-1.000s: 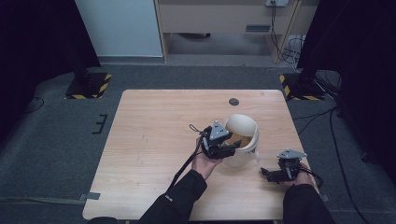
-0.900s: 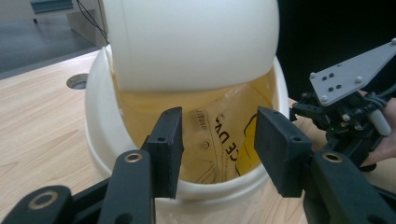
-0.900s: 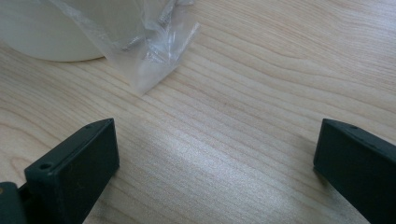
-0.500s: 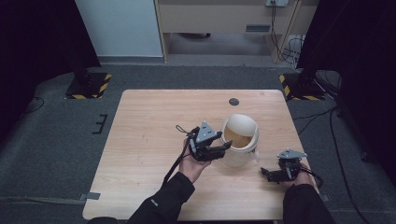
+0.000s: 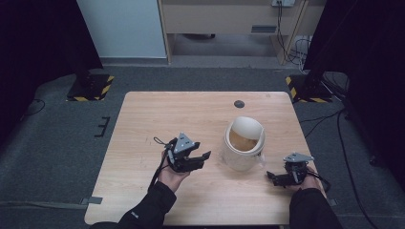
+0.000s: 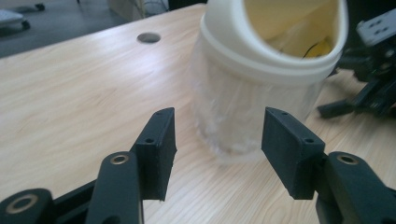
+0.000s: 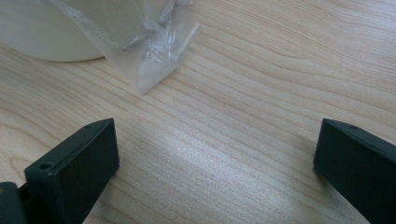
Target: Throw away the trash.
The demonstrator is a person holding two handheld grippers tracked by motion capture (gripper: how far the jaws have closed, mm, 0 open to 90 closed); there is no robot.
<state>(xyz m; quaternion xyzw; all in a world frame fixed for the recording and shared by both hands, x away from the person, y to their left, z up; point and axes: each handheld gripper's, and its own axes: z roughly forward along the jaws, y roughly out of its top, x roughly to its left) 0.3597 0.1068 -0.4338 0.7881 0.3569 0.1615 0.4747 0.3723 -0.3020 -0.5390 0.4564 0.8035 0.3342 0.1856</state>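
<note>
On the wooden table [image 5: 157, 119] the white bin [image 5: 244, 145], lined with a clear plastic bag [image 7: 149, 51], stands right of centre. The left gripper [image 5: 203, 157] has backed away from its rim, jaws just opening and empty, apparently finished fitting the liner. The right gripper [image 5: 271, 177] rests nearby, wide open.

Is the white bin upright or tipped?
Upright. The bin stands on its base on the table, its mouth facing up, with a clear plastic bag hanging down its outside.
</note>
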